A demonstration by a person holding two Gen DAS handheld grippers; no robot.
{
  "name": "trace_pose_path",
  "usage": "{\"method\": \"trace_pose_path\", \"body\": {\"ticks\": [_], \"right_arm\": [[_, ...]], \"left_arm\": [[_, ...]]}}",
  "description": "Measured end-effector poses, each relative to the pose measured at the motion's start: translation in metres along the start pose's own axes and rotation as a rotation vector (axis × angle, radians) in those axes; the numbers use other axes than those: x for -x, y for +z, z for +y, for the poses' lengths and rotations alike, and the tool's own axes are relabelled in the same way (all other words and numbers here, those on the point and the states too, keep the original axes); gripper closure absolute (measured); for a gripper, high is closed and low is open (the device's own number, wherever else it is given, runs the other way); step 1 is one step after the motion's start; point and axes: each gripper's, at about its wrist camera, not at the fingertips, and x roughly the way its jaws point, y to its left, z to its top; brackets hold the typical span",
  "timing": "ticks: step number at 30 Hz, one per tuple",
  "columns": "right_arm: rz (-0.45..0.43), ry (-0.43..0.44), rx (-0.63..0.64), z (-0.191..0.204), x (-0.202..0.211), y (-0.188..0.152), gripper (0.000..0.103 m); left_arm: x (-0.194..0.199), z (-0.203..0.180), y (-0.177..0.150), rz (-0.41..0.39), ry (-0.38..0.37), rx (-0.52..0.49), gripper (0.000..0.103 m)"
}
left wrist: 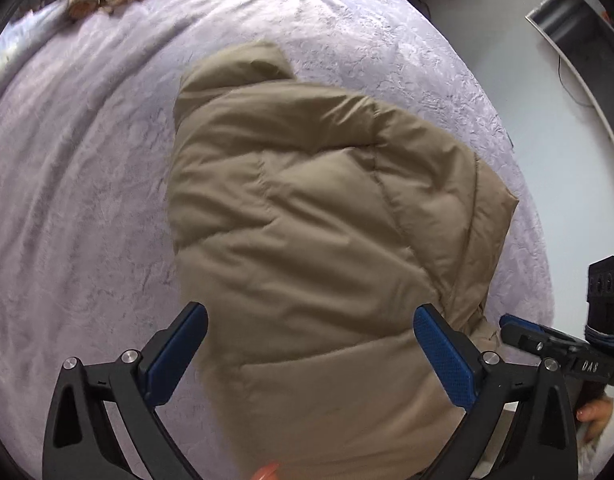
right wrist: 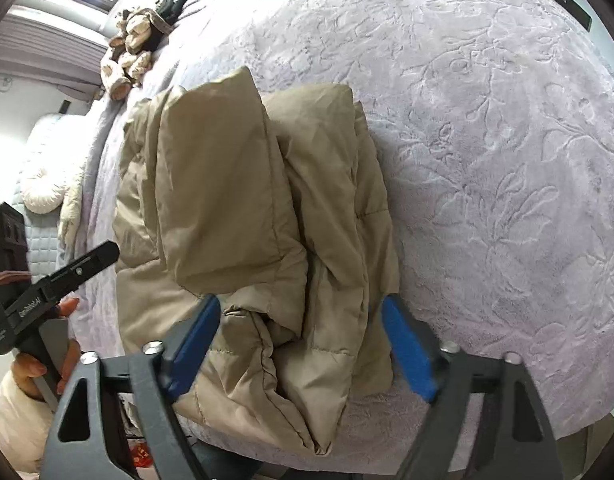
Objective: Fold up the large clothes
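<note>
With both the left gripper (left wrist: 311,354) and the right gripper (right wrist: 299,346) spread wide and pinching nothing, the puffy tan jacket (right wrist: 243,240), folded at the near edge of the lilac bed (right wrist: 507,160), may spring open or slide off.

- Left gripper (left wrist: 310,350): matte black angular frame with triangular cut-outs, two fingers faced with blue textured pads (left wrist: 443,356), and round silver screw heads at the finger pivots.
- Right gripper (right wrist: 303,348): dark grey-black frame of the same shape, blue pads (right wrist: 407,350) on both fingers, and silver screws at the joints.
- Seen from the left wrist view, the right unit bears white lettering "DAS", a boxy black top block with a small green light, and dark blue cord wrapped around it.
- Person's hand (right wrist: 47,360): a cream-white padded sleeve (right wrist: 11,412) is worn at the wrist.
</note>
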Motion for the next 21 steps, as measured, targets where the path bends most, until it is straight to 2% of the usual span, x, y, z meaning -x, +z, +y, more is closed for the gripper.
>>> {"method": "trace_pose_path", "body": {"ticks": [1,2,5,8,11,15,18,21], "right_arm": [[-0.006,0.014,-0.002,0.001,0.0,0.0,0.014],[-0.007,0.033,-0.006,-0.002,0.0,0.001,0.0],[-0.005,0.08,-0.016,-0.009,-0.003,0.006,0.0],[0.033,0.12,-0.016,-0.014,-0.013,0.014,0.0],[0.071,0.117,-0.013,-0.021,-0.026,0.025,0.0],[0.112,0.117,0.009,-0.029,-0.045,0.04,0.0],[0.144,0.102,0.054,-0.03,-0.061,0.049,0.0],[0.18,0.17,0.079,-0.033,-0.077,0.058,0.0]], "left_arm": [[-0.001,0.009,0.0,0.012,-0.037,0.02,0.0],[-0.001,0.018,0.001,0.018,-0.063,0.042,0.0],[-0.005,0.051,0.002,0.031,-0.188,0.137,0.0],[-0.016,0.086,0.003,0.058,-0.323,0.238,0.0],[-0.034,0.107,0.0,0.102,-0.448,0.307,0.0],[-0.055,0.107,-0.001,0.145,-0.528,0.285,0.0],[-0.066,0.1,0.0,0.16,-0.551,0.25,0.0],[-0.077,0.1,-0.003,0.166,-0.581,0.256,0.0]]}}
